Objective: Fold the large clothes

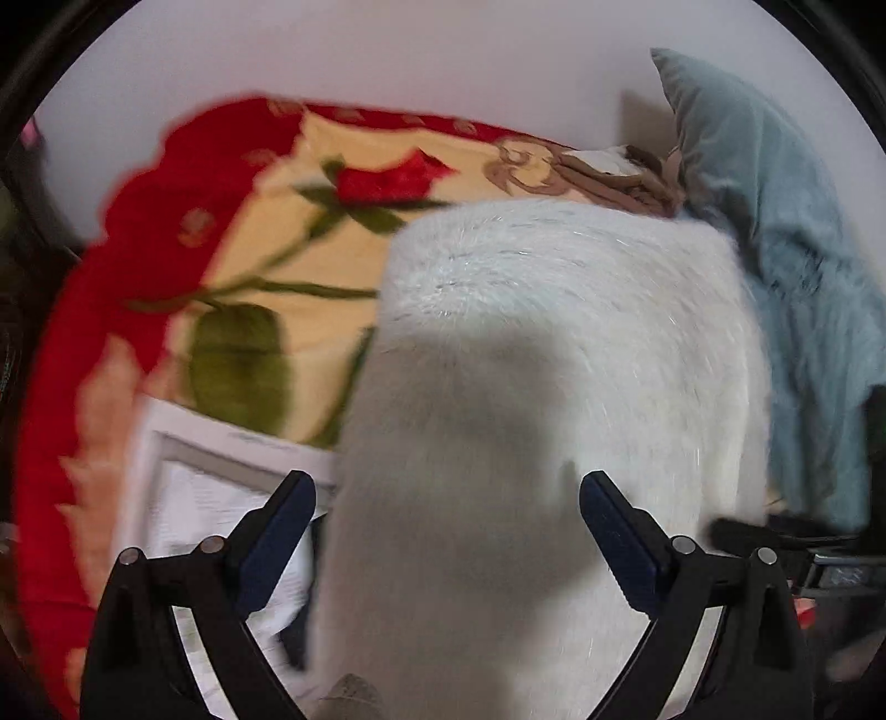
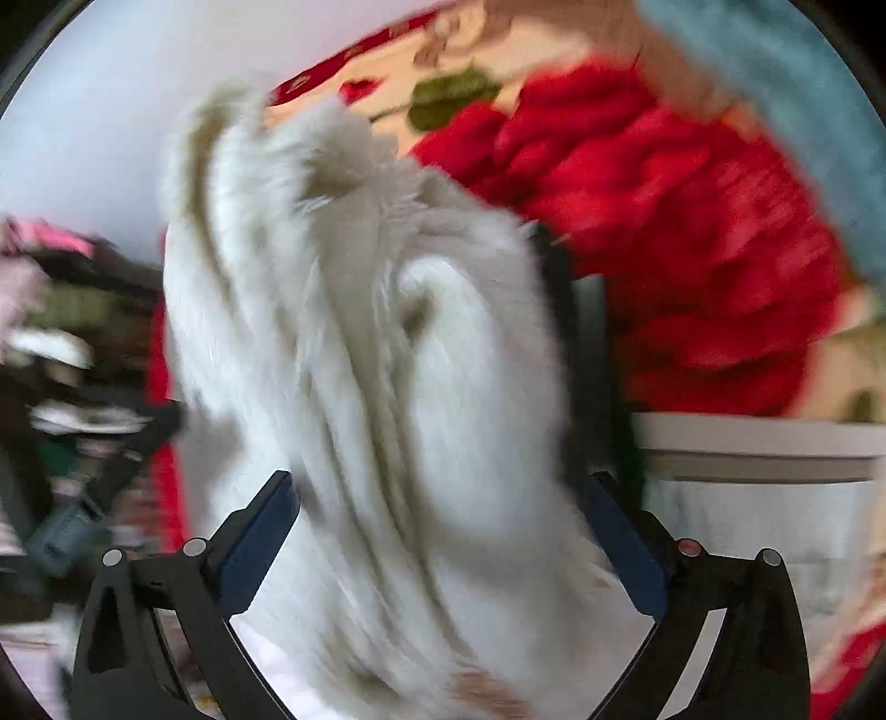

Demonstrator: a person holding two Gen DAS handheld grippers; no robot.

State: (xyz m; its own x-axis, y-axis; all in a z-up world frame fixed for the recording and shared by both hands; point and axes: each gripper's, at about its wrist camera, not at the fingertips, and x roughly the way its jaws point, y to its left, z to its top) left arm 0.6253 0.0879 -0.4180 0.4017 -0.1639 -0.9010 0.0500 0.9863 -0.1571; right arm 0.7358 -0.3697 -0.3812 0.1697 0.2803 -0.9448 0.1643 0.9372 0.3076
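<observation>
White fluffy garment fills the middle of the left wrist view, lying as a broad smooth block on the rose blanket, its far edge near a teal cushion that leans against the wall. In the right wrist view the same garment is bunched into long vertical folds and rises in front of the camera, hiding much of the blanket with its big red bloom. Printed paper lies on the blanket just left of the garment. A brown folded cloth sits at the blanket's far end beside the cushion. Left gripper has its jaws spread wide over the garment's near part, gripping nothing. Right gripper is likewise spread, with the bunched fabric passing between its fingers; whether they touch it is unclear through the blur.
</observation>
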